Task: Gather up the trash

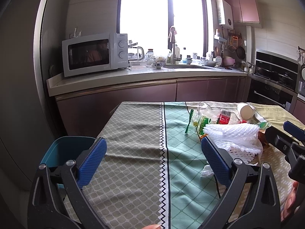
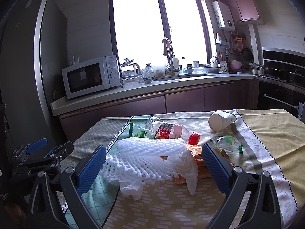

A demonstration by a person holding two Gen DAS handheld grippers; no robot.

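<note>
We're over the cloth-covered bench point(image 1: 133, 143) with both claws spread wide and gripping nothing. Our left claw point(image 1: 154, 160) hovers above bare tablecloth, the blue bin point(image 1: 63, 150) just off the bench's left edge beside its left finger. The trash sits to our right: a white foam net point(image 2: 152, 156) heaped on top, a crumpled tissue point(image 2: 131, 189) at its near edge, orange wrappers point(image 2: 198, 162) beneath. Our right claw point(image 2: 154, 162) brackets that foam net without touching it. Further back lie a red bottle cap point(image 2: 194, 138), a clear plastic bottle point(image 2: 167, 129), green packets point(image 2: 141, 131) and a tipped paper cup point(image 2: 219, 121).
</note>
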